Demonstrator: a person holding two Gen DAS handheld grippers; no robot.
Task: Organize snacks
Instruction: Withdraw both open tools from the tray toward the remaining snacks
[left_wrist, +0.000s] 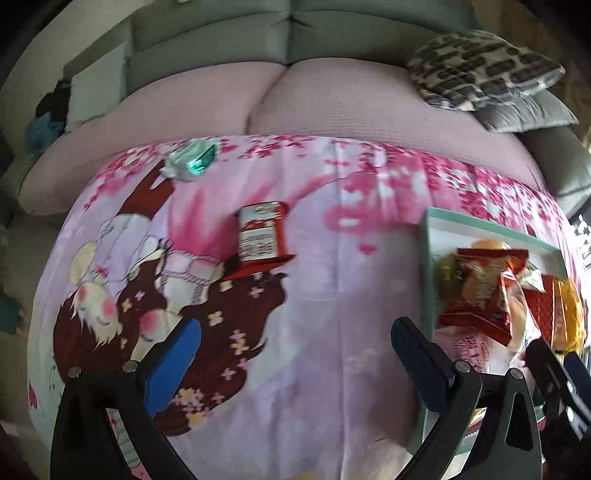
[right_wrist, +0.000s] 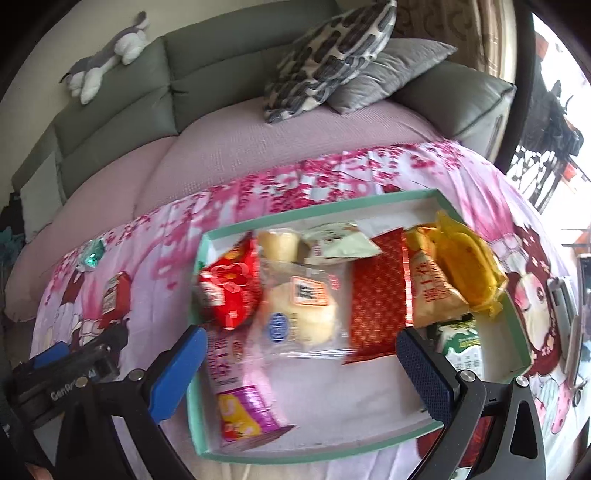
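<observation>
A teal-rimmed white box (right_wrist: 317, 206) lies on the pink printed cloth and holds several snack packets, among them a red bag (right_wrist: 229, 288), a clear-wrapped bun (right_wrist: 306, 314) and a yellow packet (right_wrist: 465, 266). The box also shows in the left wrist view (left_wrist: 480, 225). A red snack packet (left_wrist: 260, 232) and a green foil packet (left_wrist: 192, 162) lie loose on the cloth, left of the box. My left gripper (left_wrist: 295, 350) is open and empty above the cloth. My right gripper (right_wrist: 301, 362) is open and empty above the box.
The cloth (left_wrist: 332, 295) covers a low surface in front of a green sofa (left_wrist: 221, 44) with a pink seat cover. Patterned and grey cushions (right_wrist: 332, 55) lie at the sofa's right end. A plush toy (right_wrist: 107, 55) lies on the sofa back.
</observation>
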